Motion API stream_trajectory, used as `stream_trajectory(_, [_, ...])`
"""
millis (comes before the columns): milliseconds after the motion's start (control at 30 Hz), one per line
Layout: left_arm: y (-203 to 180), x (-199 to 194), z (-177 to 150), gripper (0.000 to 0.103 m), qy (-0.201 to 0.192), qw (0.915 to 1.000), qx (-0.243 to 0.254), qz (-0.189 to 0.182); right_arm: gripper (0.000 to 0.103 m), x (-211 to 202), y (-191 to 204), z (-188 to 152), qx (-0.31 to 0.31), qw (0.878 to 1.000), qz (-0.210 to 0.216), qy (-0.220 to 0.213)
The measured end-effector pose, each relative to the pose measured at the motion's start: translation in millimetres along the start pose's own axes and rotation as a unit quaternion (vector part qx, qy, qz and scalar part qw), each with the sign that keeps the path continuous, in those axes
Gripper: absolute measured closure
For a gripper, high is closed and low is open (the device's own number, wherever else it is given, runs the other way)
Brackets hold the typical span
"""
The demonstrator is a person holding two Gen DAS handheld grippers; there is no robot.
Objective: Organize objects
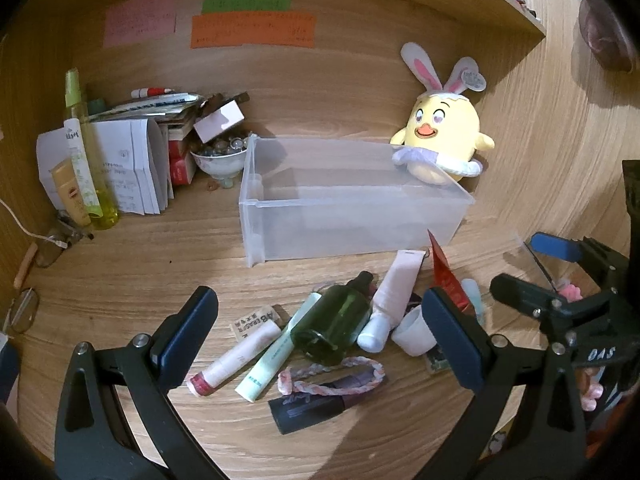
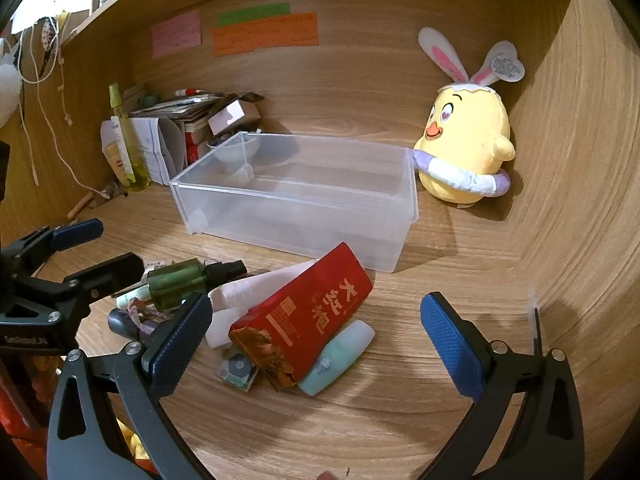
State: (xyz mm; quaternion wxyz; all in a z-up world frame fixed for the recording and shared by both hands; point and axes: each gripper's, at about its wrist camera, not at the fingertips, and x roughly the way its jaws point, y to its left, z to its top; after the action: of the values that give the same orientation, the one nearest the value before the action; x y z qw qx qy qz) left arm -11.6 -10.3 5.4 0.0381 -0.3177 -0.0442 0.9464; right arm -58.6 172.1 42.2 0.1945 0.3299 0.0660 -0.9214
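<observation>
A clear plastic bin (image 1: 352, 200) (image 2: 296, 204) stands empty on the wooden desk. In front of it lies a pile: a green bottle (image 1: 336, 324) (image 2: 180, 280), a pink tube (image 1: 396, 296), a pale green tube (image 1: 276, 356), a dark lipstick (image 1: 320, 404), a braided band (image 1: 332, 372), a red packet (image 2: 308, 320) and a teal tube (image 2: 340, 356). My left gripper (image 1: 320, 340) is open above the pile. My right gripper (image 2: 316, 336) is open over the red packet. Both hold nothing.
A yellow chick plush (image 1: 444, 136) (image 2: 468, 148) sits behind the bin's right end. Papers, bottles (image 1: 86, 152) and a bowl of marbles (image 1: 220, 156) crowd the back left corner. Sticky notes (image 1: 252, 28) hang on the back wall. Eyeglasses (image 1: 24, 312) lie at the left.
</observation>
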Motion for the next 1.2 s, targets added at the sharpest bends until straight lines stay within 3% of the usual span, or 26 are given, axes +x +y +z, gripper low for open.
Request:
stream_trajectory(367, [35, 4, -2, 0.001, 0.018, 0.9994, -0.028, 0.004, 0.001, 8, -22, 1, 0.036, 0.999, -0.015, 0.004])
stream_trajectory(400, [40, 5, -3, 0.003, 0.021, 0.9992, -0.032, 0.007, 0.001, 9, -25, 1, 0.042, 0.999, -0.015, 0.006])
stream_trajectory(467, [46, 7, -4, 0.017, 0.03, 0.9989, -0.036, 0.011, 0.002, 13, -33, -1, 0.058, 0.998, -0.016, 0.014])
stream_trajectory(700, [58, 18, -14, 0.02, 0.059, 0.9972, -0.039, 0.022, 0.018, 29, -46, -12, 0.085, 0.995, -0.022, 0.049])
stream_trajectory(1067, [71, 36, -26, 0.039, 0.101, 0.9937, -0.04, 0.028, 0.044, 54, -42, -27, 0.087, 0.991, -0.018, 0.099])
stream_trajectory(1200, [74, 40, -30, 0.041, 0.11, 0.9927, -0.046, 0.019, 0.05, 59, -37, -30, 0.072, 0.991, -0.028, 0.107])
